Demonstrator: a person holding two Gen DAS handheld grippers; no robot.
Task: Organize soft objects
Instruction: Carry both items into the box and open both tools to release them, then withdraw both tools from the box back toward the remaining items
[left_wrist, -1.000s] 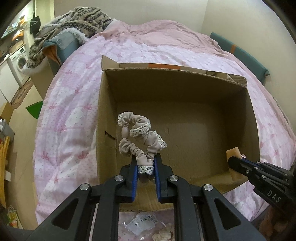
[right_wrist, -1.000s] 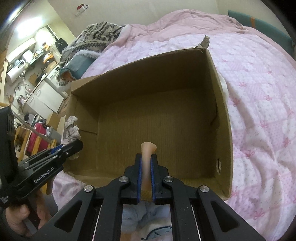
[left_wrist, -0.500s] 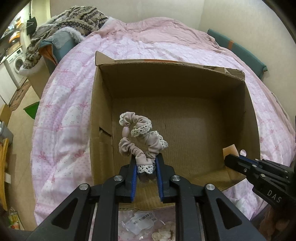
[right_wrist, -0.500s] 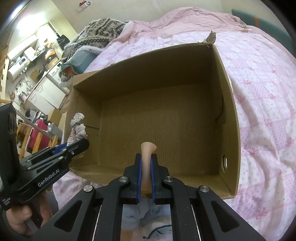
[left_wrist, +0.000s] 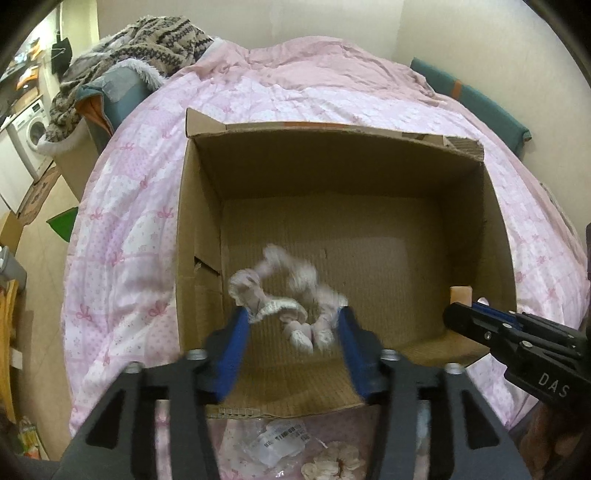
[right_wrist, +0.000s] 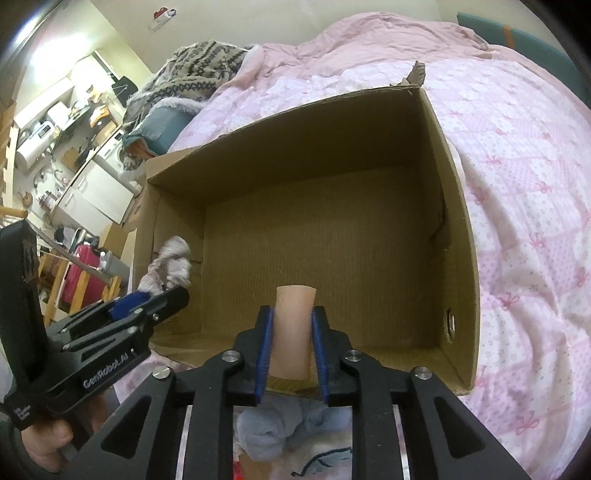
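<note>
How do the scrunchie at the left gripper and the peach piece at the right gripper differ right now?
The scrunchie is ruffled, pale pink with white lace trim, and motion-blurred; the peach piece is smooth, plain and sharp. The left gripper has its jaws spread wide, so the scrunchie looks loose between them, while the right gripper has its pads close against the peach piece's sides. Both sit over the near edge of the cardboard box.

In front of you, a matt corrugated cardboard box (left_wrist: 199, 236) sits on a soft pink quilted cloth bed (left_wrist: 122, 229). A gathered fabric scrunchie (left_wrist: 284, 295) with lace trim shows between matt black plastic fingers (left_wrist: 236, 339) faced with blue rubbery pads.
</note>
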